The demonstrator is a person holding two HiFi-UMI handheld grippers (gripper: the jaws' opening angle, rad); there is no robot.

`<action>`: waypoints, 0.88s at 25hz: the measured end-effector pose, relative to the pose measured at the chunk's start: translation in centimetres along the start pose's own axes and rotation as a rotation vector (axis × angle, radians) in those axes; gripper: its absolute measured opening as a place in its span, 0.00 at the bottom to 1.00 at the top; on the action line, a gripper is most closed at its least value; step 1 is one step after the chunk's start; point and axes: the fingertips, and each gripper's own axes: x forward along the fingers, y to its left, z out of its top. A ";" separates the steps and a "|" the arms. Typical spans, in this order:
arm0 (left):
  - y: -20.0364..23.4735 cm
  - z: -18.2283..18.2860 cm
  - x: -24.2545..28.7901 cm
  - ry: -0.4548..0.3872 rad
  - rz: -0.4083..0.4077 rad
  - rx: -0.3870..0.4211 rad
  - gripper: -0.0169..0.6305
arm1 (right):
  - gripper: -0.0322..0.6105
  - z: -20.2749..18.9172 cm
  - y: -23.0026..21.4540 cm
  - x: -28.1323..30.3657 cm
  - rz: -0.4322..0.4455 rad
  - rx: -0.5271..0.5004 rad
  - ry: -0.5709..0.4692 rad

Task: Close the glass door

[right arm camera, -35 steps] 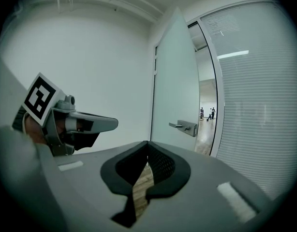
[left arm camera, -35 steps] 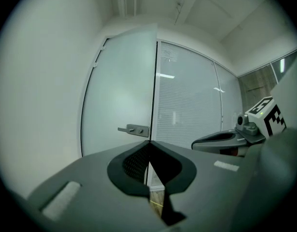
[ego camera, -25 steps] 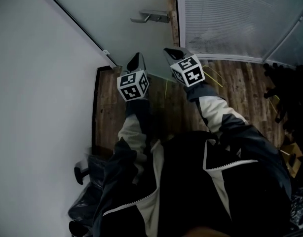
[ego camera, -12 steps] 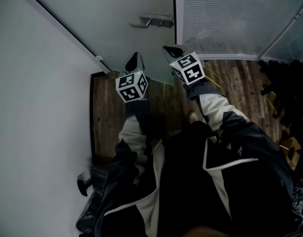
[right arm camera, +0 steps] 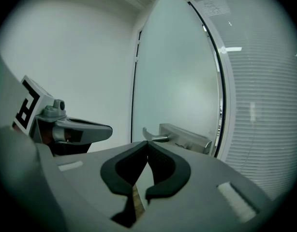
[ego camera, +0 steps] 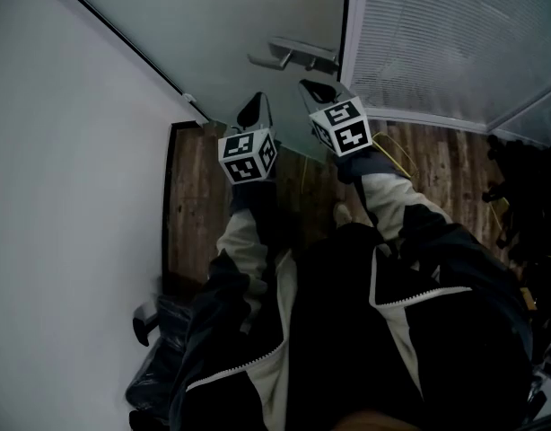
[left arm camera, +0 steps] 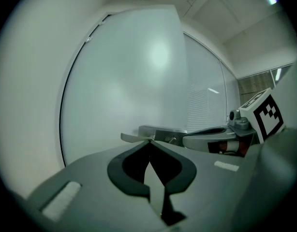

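The frosted glass door fills the top of the head view, and its metal lever handle sits near its right edge, next to the dark frame. My left gripper and right gripper are side by side with their tips at the lower part of the pane, below the handle; I cannot tell whether they touch it. Both are shut with nothing between the jaws. In the left gripper view the left gripper points at the handle. In the right gripper view the right gripper points just left of the handle.
A white wall runs along the left. A glass panel with blinds stands right of the door. Wooden floor lies below, with dark clutter at the right and a black chair at the lower left.
Both grippers have moved forward with the door. The wood strip between the door's edge and the blinds panel no longer shows, and the handle now sits closer to the frame.
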 end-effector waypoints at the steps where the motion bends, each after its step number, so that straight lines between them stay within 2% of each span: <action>1: 0.0 0.0 0.9 0.001 0.006 0.002 0.03 | 0.06 0.0 -0.5 0.5 0.008 0.001 0.001; 7: 1.5 -0.1 4.5 0.004 0.053 -0.029 0.03 | 0.06 0.3 -2.4 3.2 0.058 0.016 0.006; 12: 1.7 -0.6 5.8 0.018 0.002 -0.020 0.03 | 0.06 0.5 -2.7 4.6 0.038 0.024 0.007; 19: 2.9 -1.1 6.2 0.049 -0.054 0.003 0.03 | 0.06 1.3 -1.4 5.6 0.012 -0.028 -0.005; 21: 3.0 -0.8 6.3 0.047 -0.070 0.011 0.03 | 0.06 1.4 -0.9 5.8 0.010 -0.084 0.014; 22: 2.9 -0.7 6.3 0.045 -0.078 0.017 0.03 | 0.06 1.4 -0.7 5.9 0.009 -0.159 0.035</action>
